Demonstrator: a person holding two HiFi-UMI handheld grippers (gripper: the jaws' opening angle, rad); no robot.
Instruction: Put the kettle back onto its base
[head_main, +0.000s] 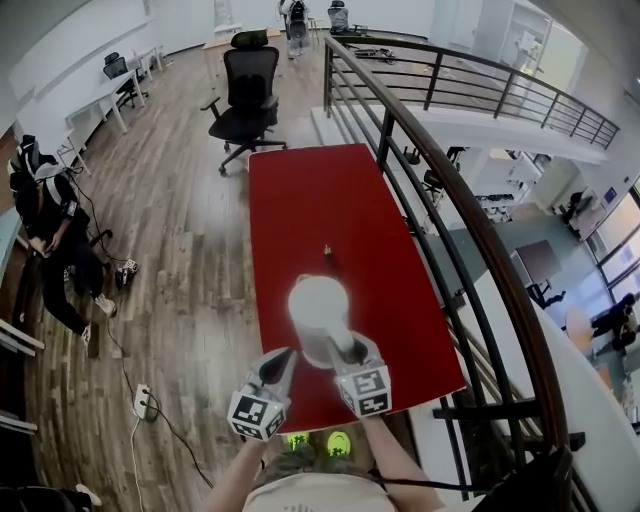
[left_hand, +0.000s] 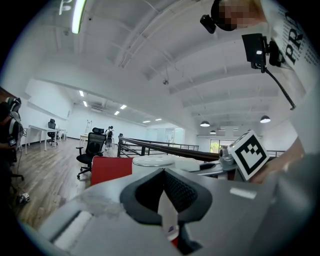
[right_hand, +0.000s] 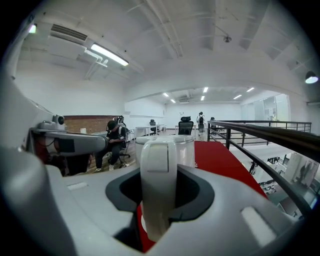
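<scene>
Right gripper (head_main: 350, 352): jaws clamped on the upright handle (right_hand: 157, 170) of the white kettle (head_main: 318, 305). The kettle stands on the near half of the red table (head_main: 310, 190), lid up, handle toward the person. Left gripper (head_main: 286, 358): jaws closed together on nothing, just left of the handle; contact cannot be judged. The kettle's body hides what lies beneath it — resting or lifted cannot be told. Beyond it, mid-table, is a small dark object (head_main: 326, 251), too small to identify. A dark railing (head_main: 440, 170) runs along the table's right edge. On the wooden floor (head_main: 180, 260) to the left lies a power strip (head_main: 142, 400); farther off is a seated person (head_main: 45, 215). Past the table's far end — a black office chair (head_main: 245, 95).
</scene>
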